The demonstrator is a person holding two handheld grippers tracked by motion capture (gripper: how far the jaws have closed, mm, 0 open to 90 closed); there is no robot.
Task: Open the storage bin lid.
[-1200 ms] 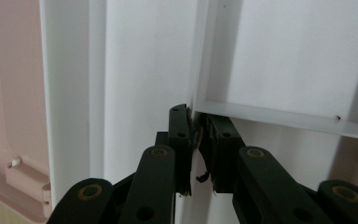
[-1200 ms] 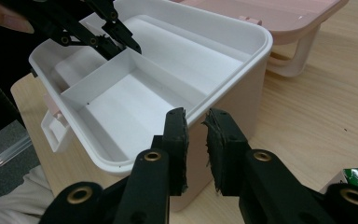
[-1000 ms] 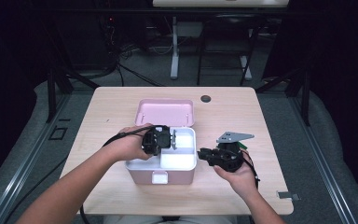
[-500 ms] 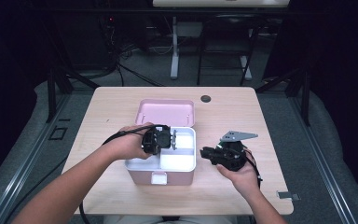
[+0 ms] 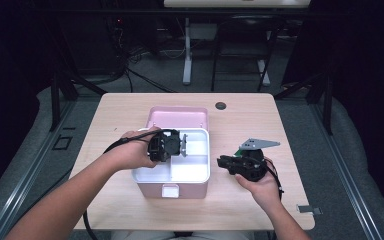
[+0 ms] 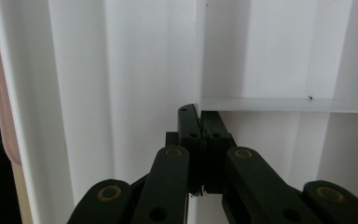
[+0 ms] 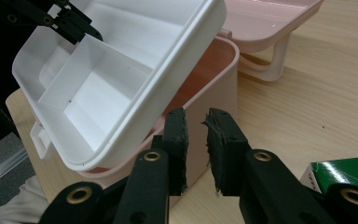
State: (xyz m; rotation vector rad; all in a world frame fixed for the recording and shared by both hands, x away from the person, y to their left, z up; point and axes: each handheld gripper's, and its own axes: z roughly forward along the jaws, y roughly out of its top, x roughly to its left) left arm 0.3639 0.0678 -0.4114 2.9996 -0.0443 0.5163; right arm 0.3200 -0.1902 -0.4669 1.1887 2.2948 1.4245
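The pink storage box (image 5: 172,186) is found near the middle of one table (image 5: 110,107), its lid (image 5: 177,118) laid open behind it. One white divided tray (image 7: 121,70) is held tilted above the box rim, judged to be a lift-out. The left gripper (image 6: 200,128) is clamped on a tray partition; the right gripper (image 7: 196,149), slightly parted and empty, waits beside the box. One green carton (image 7: 342,175) lies near it.

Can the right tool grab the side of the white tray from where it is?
Probably yes. The right tool is open and empty, right beside the pink box, and the white tray is tilted up out of it with its near rim bare. The left tool grips a divider on the far side, out of the way.
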